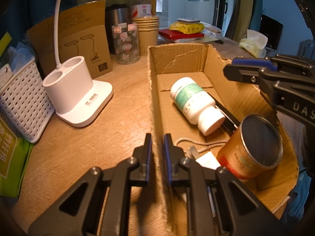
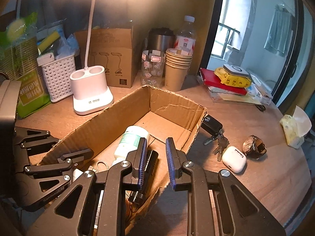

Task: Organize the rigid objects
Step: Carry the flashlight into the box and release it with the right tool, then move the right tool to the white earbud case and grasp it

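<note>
Cardboard, brown, open-topped box (image 1: pixel 177 59) with ragged torn edges sits on the wooden tabletop (image 1: pixel 122 122). It's stiff enough to pinch by a wall, but light and likely to slide. The left gripper (image 1: pixel 157 143) does just that, with its jaws closed on the box's near side wall, one pad inside and one outside.

Inside the box:
- A gold-and-red metal tin with a dark lid (image 1: pixel 254 143) leans in the near corner. It's rigid, with a smooth round side, so it's best taken across the body.
- A white plastic pill bottle with a green label (image 1: pixel 195 106) lies on its side. It's light and will probably roll.
- A black oblong item (image 1: pixel 226 116) lies partly under the bottle. What it is I can't tell, maybe a torch.
- A grey cord (image 1: pixel 196 143) and a small white piece (image 1: pixel 206 160) are also in there.

The right gripper (image 2: pixel 155 147) hangs over the box's near end, its jaws at their narrowest with nothing between them.

Outside the box to the right, still to be sorted:
- A black car key fob with metal keys (image 2: pixel 212 126) touches the box corner. It's hard, so grip the fob and let the keys dangle.
- A white glossy earbud case (image 2: pixel 234 159) is just beside the keys. It's slippery, so pinch its flat faces.
- A brown-strapped wristwatch (image 2: pixel 254 144) is next to the case. Its glass is fragile, so take it by the strap.
</note>
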A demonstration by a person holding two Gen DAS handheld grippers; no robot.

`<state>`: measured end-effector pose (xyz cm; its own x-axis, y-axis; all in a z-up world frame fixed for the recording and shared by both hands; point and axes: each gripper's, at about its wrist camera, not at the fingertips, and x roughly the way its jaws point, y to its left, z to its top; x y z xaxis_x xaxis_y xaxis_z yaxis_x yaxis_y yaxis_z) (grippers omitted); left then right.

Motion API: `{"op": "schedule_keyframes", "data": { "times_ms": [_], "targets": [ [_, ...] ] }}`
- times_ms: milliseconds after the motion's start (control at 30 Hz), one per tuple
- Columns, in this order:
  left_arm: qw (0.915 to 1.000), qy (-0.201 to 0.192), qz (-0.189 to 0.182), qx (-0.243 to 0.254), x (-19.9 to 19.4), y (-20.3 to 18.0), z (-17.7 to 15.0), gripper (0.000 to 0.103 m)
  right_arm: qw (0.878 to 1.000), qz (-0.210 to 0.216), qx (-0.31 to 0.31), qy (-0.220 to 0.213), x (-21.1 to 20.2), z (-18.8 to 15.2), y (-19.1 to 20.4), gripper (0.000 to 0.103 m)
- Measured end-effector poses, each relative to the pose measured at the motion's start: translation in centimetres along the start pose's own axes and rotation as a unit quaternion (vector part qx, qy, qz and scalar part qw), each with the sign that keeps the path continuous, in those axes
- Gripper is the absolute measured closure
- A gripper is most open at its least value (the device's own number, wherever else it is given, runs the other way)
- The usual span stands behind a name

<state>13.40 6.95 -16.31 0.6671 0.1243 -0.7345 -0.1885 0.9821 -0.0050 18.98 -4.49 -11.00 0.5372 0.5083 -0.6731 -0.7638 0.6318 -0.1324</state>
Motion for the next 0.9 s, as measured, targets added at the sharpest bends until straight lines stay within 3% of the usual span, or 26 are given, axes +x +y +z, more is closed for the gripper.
{"op": "schedule_keyframes", "data": {
  "times_ms": [600, 900],
  "targets": [
    [1.0, 0.0, 0.0, 0.0, 0.0, 0.0, 0.0, 0.089, 0.999, -0.002, 0.036, -0.019, -2.4, -1.5, -2.8, 0.082],
    [1.0, 0.0, 0.0, 0.0, 0.0, 0.0, 0.0, 0.089, 0.997, -0.029, 0.069, -0.006, -2.1, -3.2, -6.1, 0.077]
  ]
}}
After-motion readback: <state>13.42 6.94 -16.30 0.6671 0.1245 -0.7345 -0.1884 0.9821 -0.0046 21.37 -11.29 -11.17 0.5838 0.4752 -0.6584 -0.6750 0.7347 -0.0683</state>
